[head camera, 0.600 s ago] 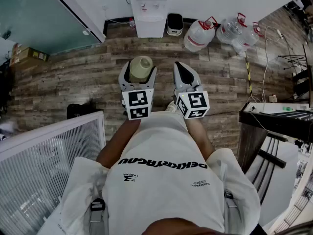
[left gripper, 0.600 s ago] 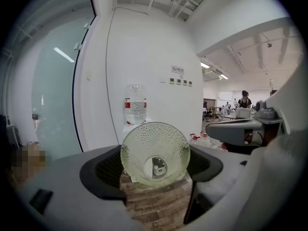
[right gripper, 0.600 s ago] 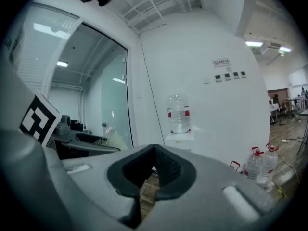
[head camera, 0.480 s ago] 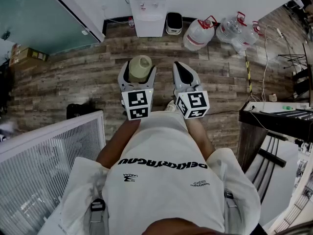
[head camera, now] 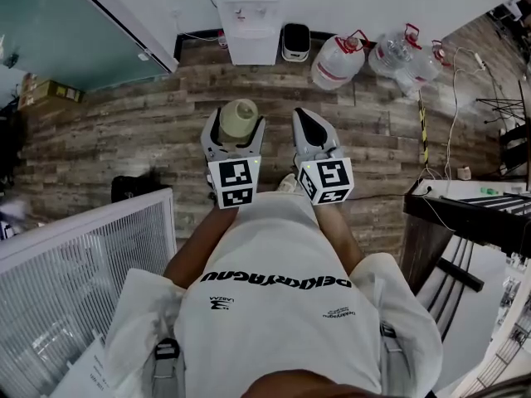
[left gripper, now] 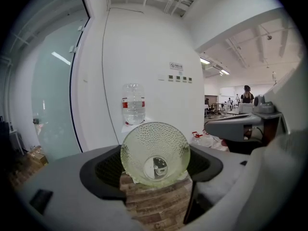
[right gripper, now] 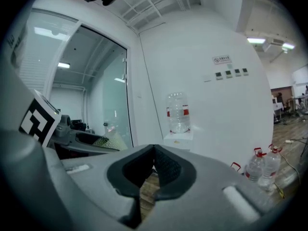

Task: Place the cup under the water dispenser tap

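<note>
Floor (head camera: 124, 131): wood planks; water dispenser (head camera: 250, 19) ahead of both tongs.
Left tongs (head camera: 235, 135): clamped on textured glass cup (left gripper: 155, 153).
Right tongs (head camera: 310, 123): closed, empty.

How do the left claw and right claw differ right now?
The left claw has its jaws wide; the right claw has them closed together. The left claw holds the cup; the right claw holds nothing. Both point toward the water dispenser, side by side.

illegible print on shirt (head camera: 274, 305)
</note>
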`<state>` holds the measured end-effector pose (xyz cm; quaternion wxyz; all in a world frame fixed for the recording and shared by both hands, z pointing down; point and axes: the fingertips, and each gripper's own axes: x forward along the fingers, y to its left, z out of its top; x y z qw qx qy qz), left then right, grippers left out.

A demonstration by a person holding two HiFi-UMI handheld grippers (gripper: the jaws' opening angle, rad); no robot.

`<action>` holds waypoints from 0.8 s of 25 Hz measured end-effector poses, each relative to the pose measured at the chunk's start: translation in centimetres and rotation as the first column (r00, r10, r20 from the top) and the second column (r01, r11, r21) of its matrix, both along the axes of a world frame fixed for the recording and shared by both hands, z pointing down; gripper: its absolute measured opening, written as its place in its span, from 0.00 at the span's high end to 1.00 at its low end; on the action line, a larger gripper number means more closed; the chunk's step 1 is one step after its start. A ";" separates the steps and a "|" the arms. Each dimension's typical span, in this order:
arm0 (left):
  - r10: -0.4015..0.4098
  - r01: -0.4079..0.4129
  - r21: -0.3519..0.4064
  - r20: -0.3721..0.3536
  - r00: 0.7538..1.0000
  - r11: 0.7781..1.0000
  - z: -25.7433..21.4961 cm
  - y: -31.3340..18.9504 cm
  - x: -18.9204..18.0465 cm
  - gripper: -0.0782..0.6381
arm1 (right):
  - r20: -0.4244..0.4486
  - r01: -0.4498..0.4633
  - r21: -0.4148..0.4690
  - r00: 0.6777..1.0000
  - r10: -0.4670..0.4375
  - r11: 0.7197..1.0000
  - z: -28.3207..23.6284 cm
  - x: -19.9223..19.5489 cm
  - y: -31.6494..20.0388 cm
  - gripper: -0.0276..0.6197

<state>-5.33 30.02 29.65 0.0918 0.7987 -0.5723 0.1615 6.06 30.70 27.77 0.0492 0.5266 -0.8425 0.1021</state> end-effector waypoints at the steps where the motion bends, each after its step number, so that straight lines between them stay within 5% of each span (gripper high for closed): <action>1: -0.002 0.002 0.001 0.003 1.000 1.000 0.1 -0.2 0.6 0.37 | 0.002 0.003 0.001 1.000 -0.003 1.000 0.1 0.6 -0.3 0.96; 13: -0.110 0.110 0.009 0.038 0.993 0.994 0.7 -3.1 4.1 0.37 | 0.031 0.064 0.003 0.997 -0.064 0.998 0.8 6.0 -4.5 0.96; 20: -0.144 0.146 -0.021 0.052 0.988 0.989 1.6 -5.5 3.5 0.37 | 0.044 0.088 -0.034 0.995 -0.087 0.996 2.4 5.5 -7.6 0.96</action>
